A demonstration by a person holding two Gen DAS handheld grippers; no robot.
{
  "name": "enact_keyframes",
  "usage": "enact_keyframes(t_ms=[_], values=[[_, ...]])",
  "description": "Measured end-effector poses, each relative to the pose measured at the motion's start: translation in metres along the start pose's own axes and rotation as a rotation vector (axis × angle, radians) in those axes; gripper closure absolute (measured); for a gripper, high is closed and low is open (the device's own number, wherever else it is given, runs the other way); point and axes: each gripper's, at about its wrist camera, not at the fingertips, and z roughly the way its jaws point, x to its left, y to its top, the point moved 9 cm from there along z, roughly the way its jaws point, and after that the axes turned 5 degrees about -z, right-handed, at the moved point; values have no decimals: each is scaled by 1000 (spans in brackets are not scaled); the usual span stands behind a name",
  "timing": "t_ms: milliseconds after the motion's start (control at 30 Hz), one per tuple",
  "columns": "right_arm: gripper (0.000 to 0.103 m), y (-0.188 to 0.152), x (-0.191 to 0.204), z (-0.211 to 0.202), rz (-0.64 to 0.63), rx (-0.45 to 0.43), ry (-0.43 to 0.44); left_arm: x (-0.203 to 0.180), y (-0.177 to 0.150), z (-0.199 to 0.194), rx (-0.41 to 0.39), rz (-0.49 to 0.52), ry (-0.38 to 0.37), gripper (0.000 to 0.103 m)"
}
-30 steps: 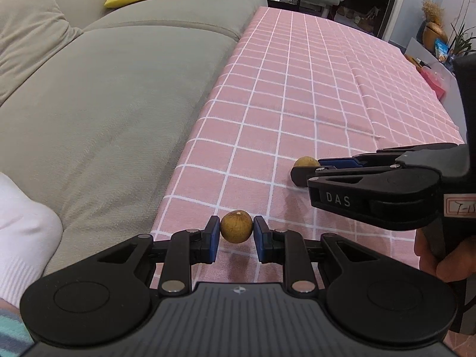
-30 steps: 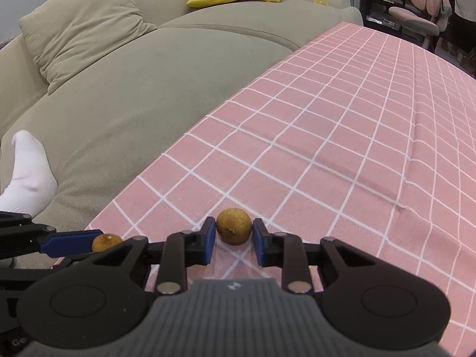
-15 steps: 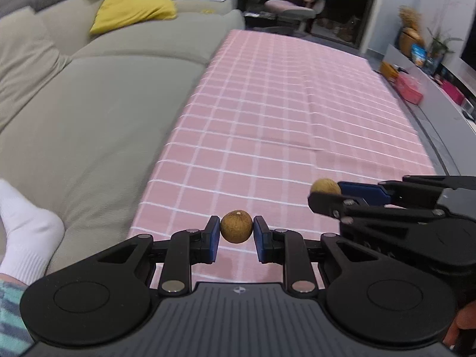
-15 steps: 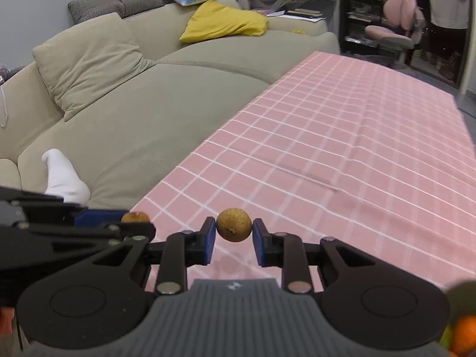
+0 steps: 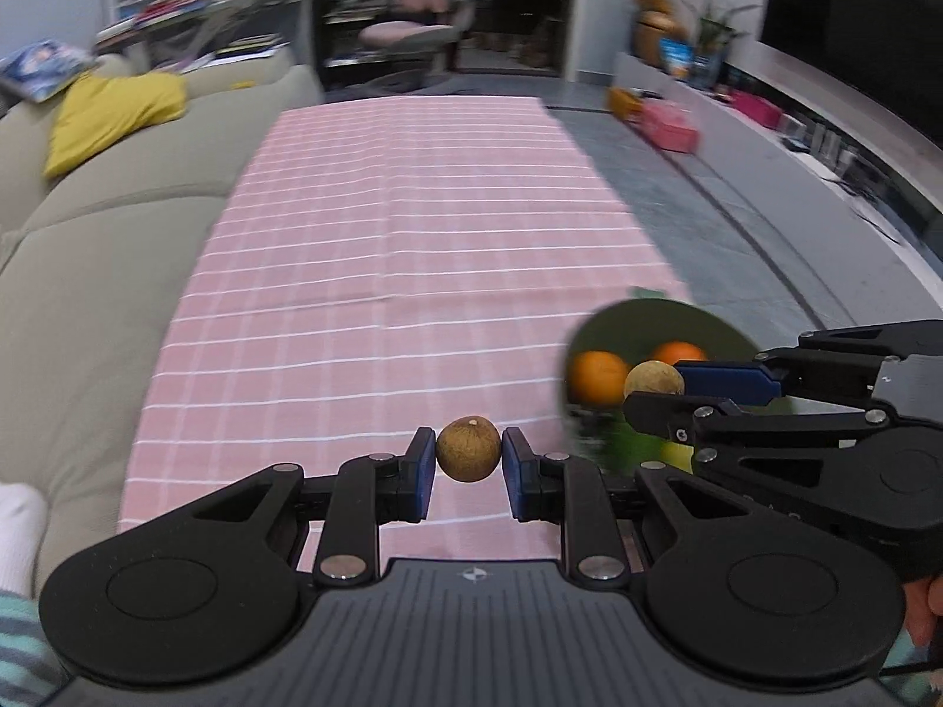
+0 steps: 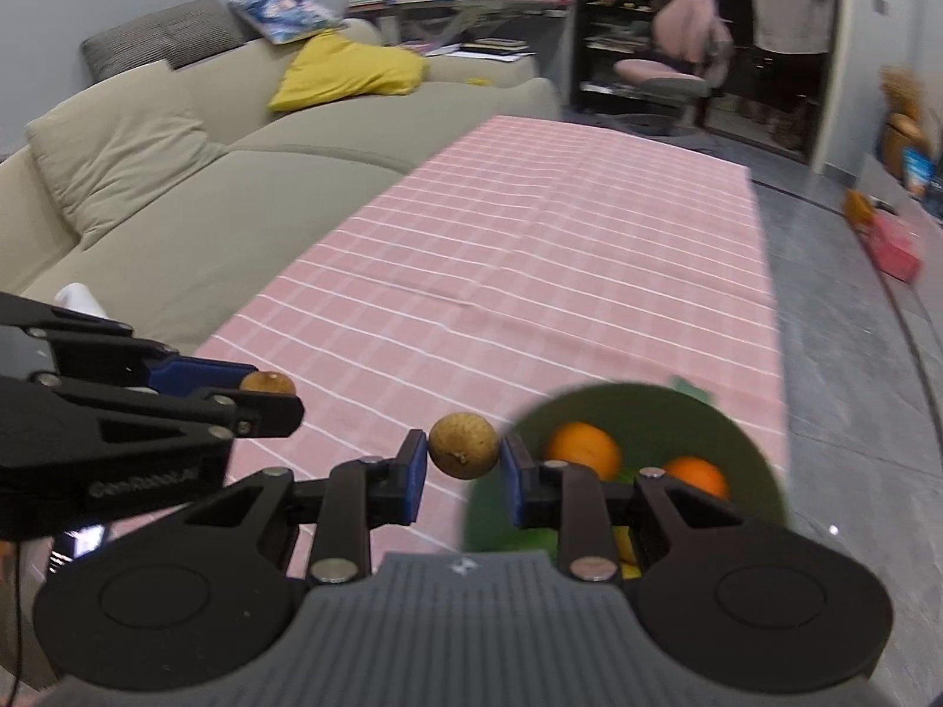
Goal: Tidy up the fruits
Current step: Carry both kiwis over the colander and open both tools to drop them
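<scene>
My left gripper (image 5: 468, 459) is shut on a small round brown fruit (image 5: 468, 449), held above the pink checked tablecloth (image 5: 401, 271). My right gripper (image 6: 462, 458) is shut on a second brown fruit (image 6: 463, 443). In the left wrist view the right gripper (image 5: 654, 393) comes in from the right with its fruit (image 5: 653, 380) in front of a green bowl (image 5: 678, 318). That bowl (image 6: 754, 459) holds two oranges (image 6: 583, 449) and some yellow and green fruit, partly hidden by my fingers. The left gripper (image 6: 268, 396) shows at the left of the right wrist view with its fruit (image 6: 266, 382).
A beige sofa (image 6: 194, 194) with a yellow cushion (image 6: 348, 73) runs along the cloth's left side. A white sock (image 5: 17, 536) lies at the near left. Grey floor (image 6: 854, 389), a low shelf with a pink box (image 5: 669, 126) and a pink chair (image 5: 427, 6) lie beyond.
Both grippers have risen off the cloth and swung right, each still holding its fruit. The green bowl with oranges has come into both views.
</scene>
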Motion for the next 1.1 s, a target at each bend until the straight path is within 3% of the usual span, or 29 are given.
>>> enact_keyframes(t_ms=[400, 633, 1100], values=[[80, -40, -65, -34, 59, -10, -112, -65, 3, 22, 45, 66, -158, 76], [80, -51, -87, -21, 69, 18, -137, -89, 8, 58, 91, 103, -147, 77], [80, -64, -103, 19, 44, 82, -149, -95, 5, 106, 151, 130, -104, 77]])
